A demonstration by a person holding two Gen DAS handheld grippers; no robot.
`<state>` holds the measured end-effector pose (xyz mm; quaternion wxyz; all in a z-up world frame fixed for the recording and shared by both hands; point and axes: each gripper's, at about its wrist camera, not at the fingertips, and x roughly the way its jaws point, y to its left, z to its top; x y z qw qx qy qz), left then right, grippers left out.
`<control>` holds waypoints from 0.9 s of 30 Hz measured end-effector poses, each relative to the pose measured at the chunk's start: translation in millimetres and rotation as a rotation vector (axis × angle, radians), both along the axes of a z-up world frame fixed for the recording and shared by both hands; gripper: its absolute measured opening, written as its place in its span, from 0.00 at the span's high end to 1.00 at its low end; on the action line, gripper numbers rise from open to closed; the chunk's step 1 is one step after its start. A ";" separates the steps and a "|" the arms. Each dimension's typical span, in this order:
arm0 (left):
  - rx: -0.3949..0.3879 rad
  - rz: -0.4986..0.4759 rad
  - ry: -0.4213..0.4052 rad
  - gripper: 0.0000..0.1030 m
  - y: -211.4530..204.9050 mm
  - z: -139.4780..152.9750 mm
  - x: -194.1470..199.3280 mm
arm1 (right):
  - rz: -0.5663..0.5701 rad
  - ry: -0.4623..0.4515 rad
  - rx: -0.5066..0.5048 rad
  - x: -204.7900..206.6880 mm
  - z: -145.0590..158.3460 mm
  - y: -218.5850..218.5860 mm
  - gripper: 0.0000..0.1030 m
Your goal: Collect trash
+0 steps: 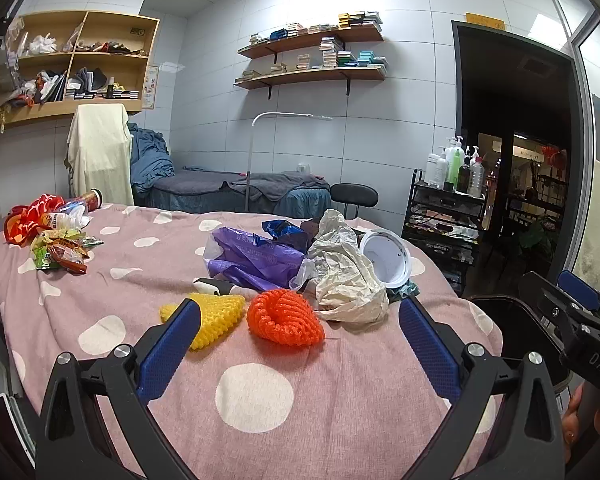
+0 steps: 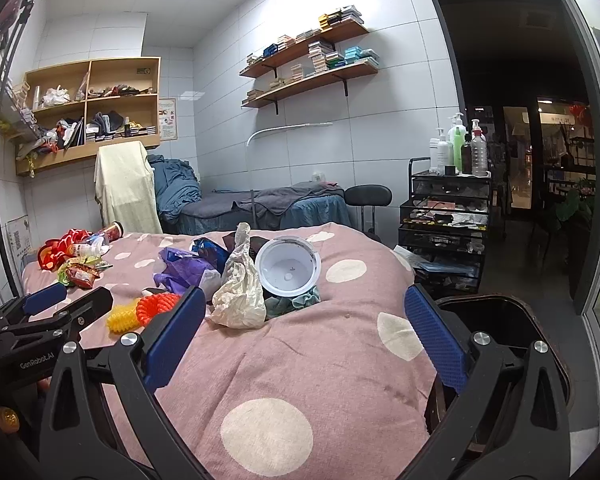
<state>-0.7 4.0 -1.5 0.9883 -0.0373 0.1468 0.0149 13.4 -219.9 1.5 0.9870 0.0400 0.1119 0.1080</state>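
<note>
Left gripper (image 1: 300, 328): jaws spread wide, holding nothing, above the pink dotted bedspread (image 1: 260, 400). Right gripper (image 2: 306, 320): likewise wide apart and empty. Just beyond: orange foam net (image 1: 284, 316), yellow foam net (image 1: 216, 318). Behind them: crumpled white paper (image 1: 348, 272), purple bag (image 1: 252, 256), white cup (image 1: 386, 256). Far left: snack wrappers (image 1: 62, 254).

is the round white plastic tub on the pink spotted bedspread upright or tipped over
Tipped over. The round white plastic tub lies on its side on the pink spotted bedspread, its open mouth facing the right wrist camera, looking empty inside.
</note>
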 end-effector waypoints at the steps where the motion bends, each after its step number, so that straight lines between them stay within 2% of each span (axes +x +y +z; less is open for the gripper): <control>1: 0.000 0.000 0.000 0.05 0.1 -0.1 0.1 | 0.000 0.002 0.000 0.6 0.5 0.3 0.04; 27: 0.001 -0.007 0.012 0.05 -0.1 -7.5 0.9 | 0.017 0.023 0.000 5.5 -2.2 4.1 0.04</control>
